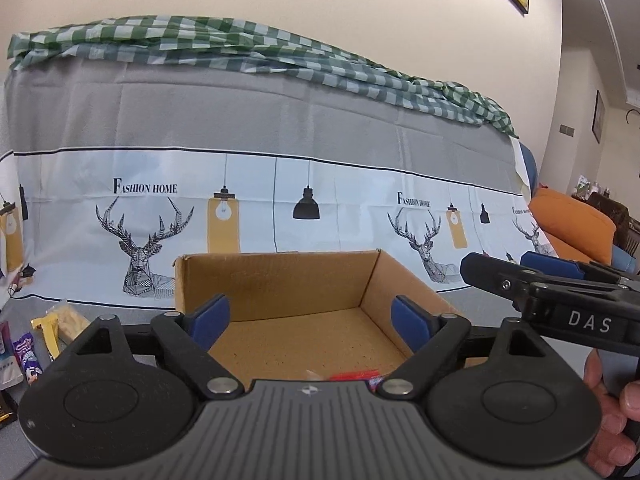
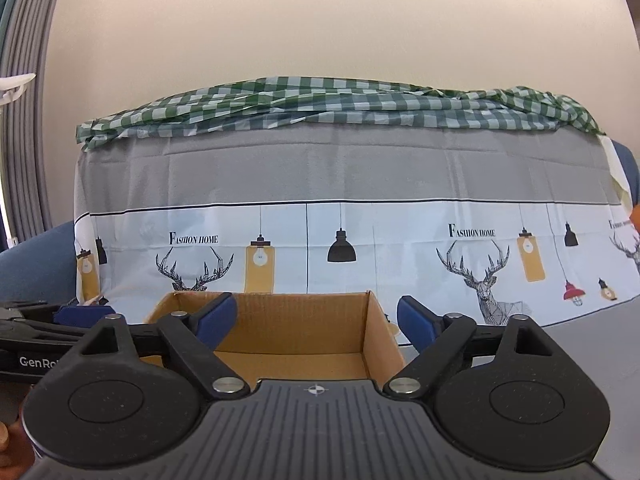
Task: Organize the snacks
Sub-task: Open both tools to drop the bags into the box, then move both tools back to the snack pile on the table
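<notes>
An open brown cardboard box (image 1: 280,280) stands on the grey table straight ahead of both grippers. My left gripper (image 1: 310,322) hovers over its near side, open, with nothing between the blue pads. A red wrapper (image 1: 354,376) and a purple one (image 1: 374,381) peek out at the box's near edge. Loose snack packets (image 1: 28,354) and a pale wafer pack (image 1: 70,322) lie on the table to the left. In the right wrist view the same box (image 2: 296,320) fills the lower middle. My right gripper (image 2: 316,322) is open and holds nothing.
A sofa back draped in a grey deer-print cloth (image 1: 280,208) and a green checked cloth (image 1: 248,46) rises behind the table. An orange cushion (image 1: 572,226) lies far right. A hand (image 1: 612,412) holds the right gripper's black body (image 1: 560,296) beside the box.
</notes>
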